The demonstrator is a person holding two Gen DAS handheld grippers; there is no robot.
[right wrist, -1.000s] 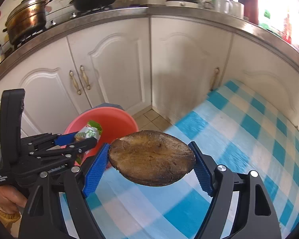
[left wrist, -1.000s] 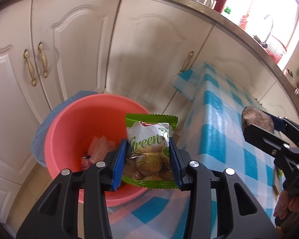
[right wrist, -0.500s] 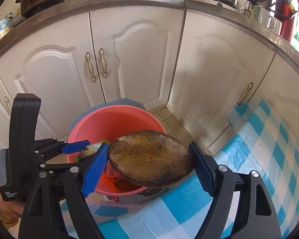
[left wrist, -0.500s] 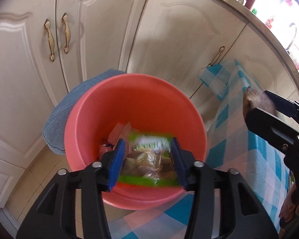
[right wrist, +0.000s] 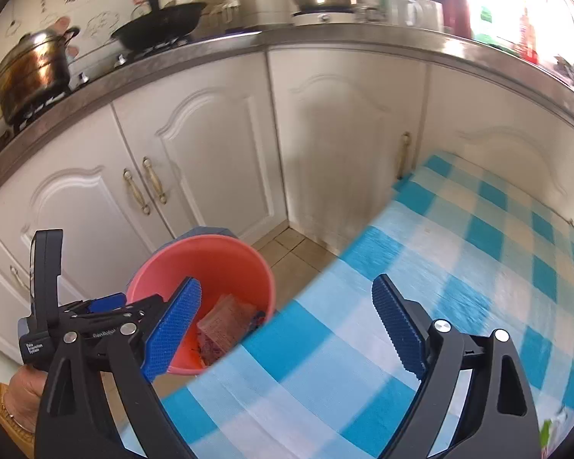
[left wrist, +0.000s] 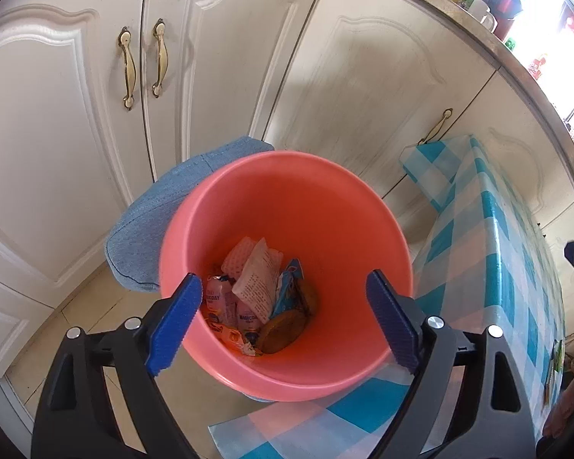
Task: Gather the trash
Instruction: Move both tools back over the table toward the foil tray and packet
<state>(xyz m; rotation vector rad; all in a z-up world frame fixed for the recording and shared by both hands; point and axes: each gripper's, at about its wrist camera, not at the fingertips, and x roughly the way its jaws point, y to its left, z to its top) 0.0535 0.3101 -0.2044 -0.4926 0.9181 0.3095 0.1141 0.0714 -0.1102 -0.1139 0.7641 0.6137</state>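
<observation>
— Both drops done? The left gripper (left wrist: 283, 321) has just spread wide, nothing between its jaws.
— Right gripper (right wrist: 287, 329) too, empty. Wrappers (left wrist: 254, 287) lie in the pink bucket (left wrist: 287, 199). Next, probably back to the checked table (right wrist: 440, 267) for more.

Both pieces of trash dropped into the bucket

We spread the left gripper (left wrist: 283, 321) and right gripper (right wrist: 287, 325); the wrapper (left wrist: 256, 287) and brown disc (left wrist: 283, 331) left our jaws and landed in the pink bucket (left wrist: 325, 206).

the pink bucket (left wrist: 287, 199) stands upright at frame centre, wrappers (left wrist: 254, 287) and a brown disc (left wrist: 283, 331) heaped on its bottom.
</observation>
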